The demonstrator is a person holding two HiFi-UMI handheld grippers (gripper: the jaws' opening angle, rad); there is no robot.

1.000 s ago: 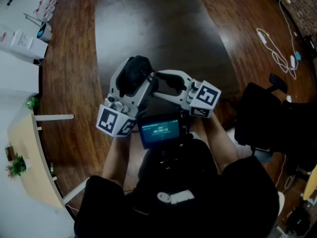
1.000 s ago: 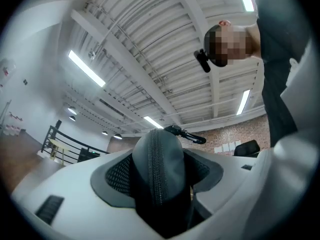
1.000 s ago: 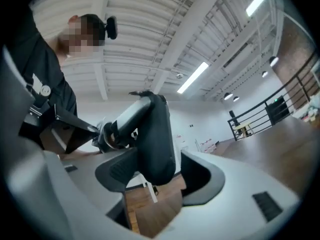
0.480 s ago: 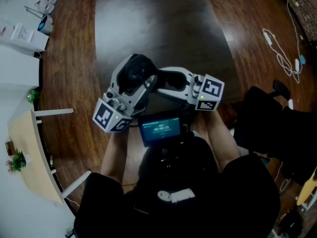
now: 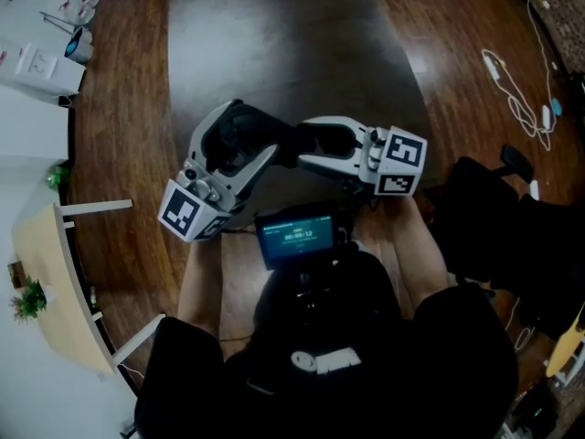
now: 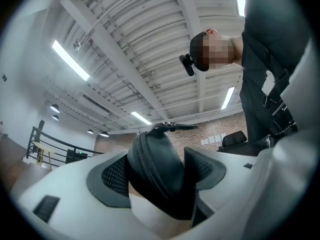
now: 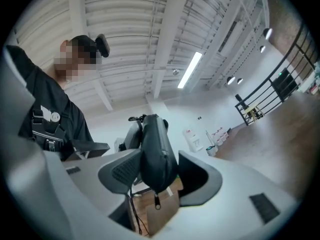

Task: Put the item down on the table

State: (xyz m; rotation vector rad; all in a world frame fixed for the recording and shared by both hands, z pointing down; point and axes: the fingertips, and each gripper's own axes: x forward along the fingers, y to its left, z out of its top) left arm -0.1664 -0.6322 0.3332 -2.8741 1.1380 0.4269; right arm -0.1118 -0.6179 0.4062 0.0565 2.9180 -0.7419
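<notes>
Black zipped pouch (image 6: 156, 156) stands between the left gripper's (image 6: 159, 170) opening jaws, touching both pads. It also sits between the right gripper's (image 7: 159, 174) closing jaws, against one pad only.

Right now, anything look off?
Nothing spilled or damaged. One oddity: the pouch sits between both grippers' jaws at once; the left gripper is opening, the right gripper closing on it.
</notes>
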